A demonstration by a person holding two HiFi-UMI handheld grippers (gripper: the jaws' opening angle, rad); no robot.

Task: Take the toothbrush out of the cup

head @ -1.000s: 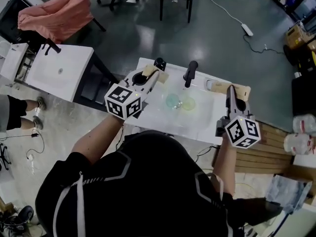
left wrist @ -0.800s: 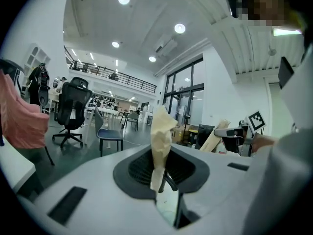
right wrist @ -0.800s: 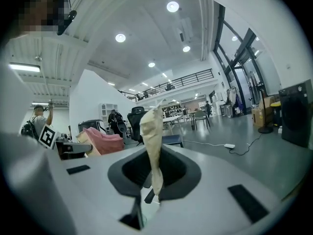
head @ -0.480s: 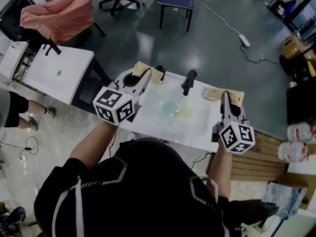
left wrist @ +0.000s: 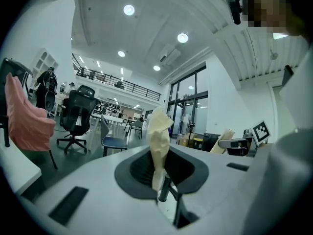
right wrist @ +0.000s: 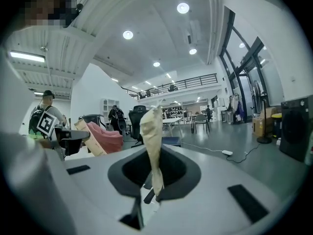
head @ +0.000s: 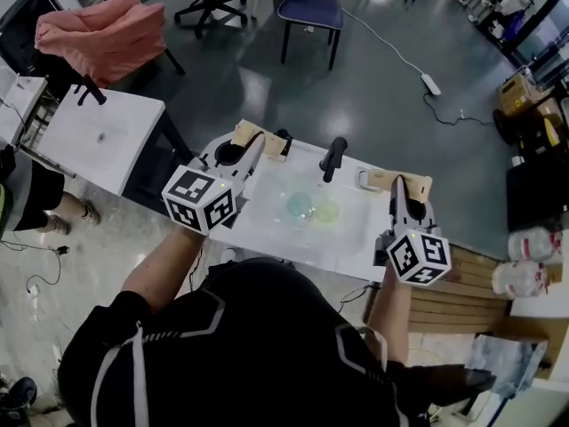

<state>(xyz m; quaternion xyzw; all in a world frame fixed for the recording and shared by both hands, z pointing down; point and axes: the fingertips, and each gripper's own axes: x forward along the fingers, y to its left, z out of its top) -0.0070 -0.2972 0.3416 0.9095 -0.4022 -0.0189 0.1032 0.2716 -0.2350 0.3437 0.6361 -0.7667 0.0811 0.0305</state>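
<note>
Toothbrush, likely light, stiff, slick plastic and best pinched high on its handle, is too small to make out among the cups (head: 300, 205) on the tabletop (head: 298, 245) — left tool (left wrist: 158, 136), jaws just closing on nothing, and right tool (right wrist: 150, 131) both sit pinched together, empty.

Two pale round shapes (head: 300, 205) in the sink (head: 351, 229), too small for certainty.

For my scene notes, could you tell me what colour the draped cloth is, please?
The cloth is salmon pink, clearest in the head view.
</note>
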